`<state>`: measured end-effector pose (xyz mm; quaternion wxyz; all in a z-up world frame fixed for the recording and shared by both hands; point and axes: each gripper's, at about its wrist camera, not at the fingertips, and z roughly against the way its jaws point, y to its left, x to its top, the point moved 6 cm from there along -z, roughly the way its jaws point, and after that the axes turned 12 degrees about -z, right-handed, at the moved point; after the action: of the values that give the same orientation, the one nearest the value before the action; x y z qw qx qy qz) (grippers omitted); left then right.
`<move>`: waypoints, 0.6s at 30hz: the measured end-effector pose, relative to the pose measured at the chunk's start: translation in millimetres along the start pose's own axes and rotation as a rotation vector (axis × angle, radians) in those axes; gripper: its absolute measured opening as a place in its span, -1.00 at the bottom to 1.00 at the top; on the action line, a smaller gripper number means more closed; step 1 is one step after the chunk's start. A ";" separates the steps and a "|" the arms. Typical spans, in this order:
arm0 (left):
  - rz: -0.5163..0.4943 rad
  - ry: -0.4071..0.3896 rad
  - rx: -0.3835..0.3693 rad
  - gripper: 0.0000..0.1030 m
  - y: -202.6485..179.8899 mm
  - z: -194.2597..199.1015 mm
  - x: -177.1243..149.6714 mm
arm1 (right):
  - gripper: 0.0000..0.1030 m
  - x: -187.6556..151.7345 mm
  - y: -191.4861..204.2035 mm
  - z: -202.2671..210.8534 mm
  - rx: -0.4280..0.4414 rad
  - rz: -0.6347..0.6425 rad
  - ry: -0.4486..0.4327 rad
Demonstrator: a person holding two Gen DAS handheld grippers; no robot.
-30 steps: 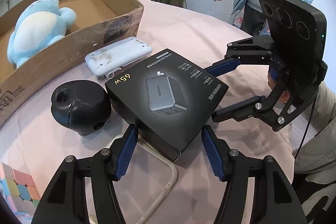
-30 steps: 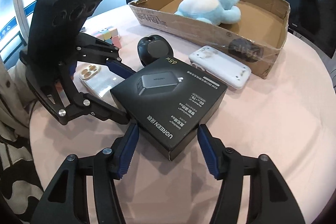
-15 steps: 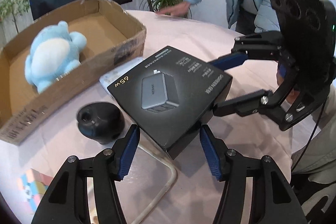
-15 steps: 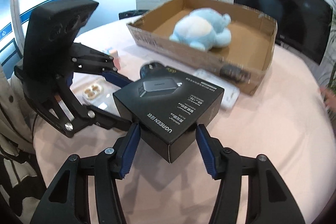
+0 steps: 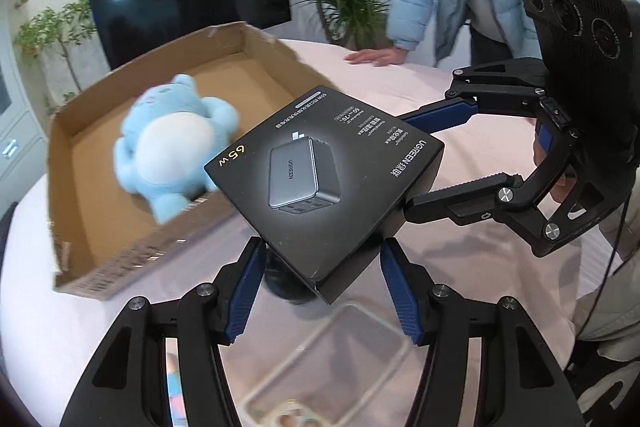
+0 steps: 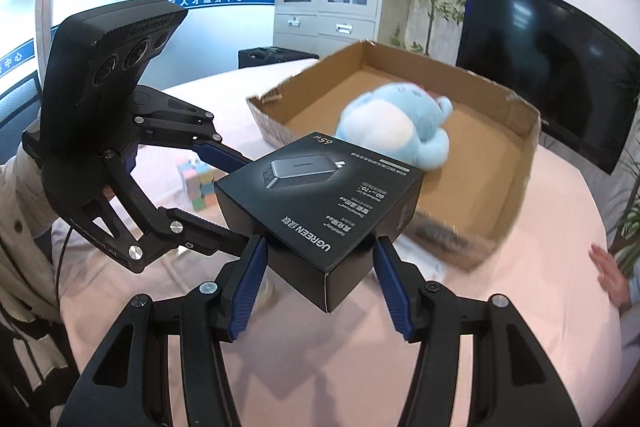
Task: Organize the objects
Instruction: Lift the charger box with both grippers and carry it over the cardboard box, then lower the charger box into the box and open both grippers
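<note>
Left wrist view, left to right: cardboard box (image 5: 100, 211) open-topped on the pink tabletop (image 5: 460, 91), blue plush toy (image 5: 172, 151) lying inside, so the box likely serves as the collection bin. Black charger box (image 5: 320, 179) is held in the air at centre, overlapping the cardboard box's near wall. Left gripper (image 5: 324, 291) takes its near corner, fingers partly open and pressed on the two sides. Right gripper (image 5: 412, 163) clamps the opposite corner, far right. Two-handed grip suits a wide, flat package.

Right wrist view: colour cube (image 6: 196, 183) on the left stays on the tabletop; right gripper (image 6: 320, 283) fingers, partly open, pinch the charger box's near corner.
</note>
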<state>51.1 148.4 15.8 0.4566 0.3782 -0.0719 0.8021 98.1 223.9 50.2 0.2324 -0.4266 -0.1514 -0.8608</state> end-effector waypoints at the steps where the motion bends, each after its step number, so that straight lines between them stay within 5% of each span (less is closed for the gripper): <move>1: -0.001 0.009 0.019 0.12 7.4 2.7 0.0 | 0.03 7.4 1.1 -4.8 0.010 -0.001 -0.006; 11: 0.015 0.079 0.149 0.12 99.9 13.9 -0.3 | 0.03 82.2 19.9 -62.3 0.085 0.031 -0.043; 18: 0.029 0.102 0.170 0.12 169.9 2.5 4.7 | 0.03 133.2 19.0 -103.0 0.108 0.027 -0.070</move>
<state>-82.6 53.2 59.7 0.4142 0.3732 0.0143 0.8300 -30.6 124.4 97.8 0.2612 -0.4453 -0.1999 -0.8328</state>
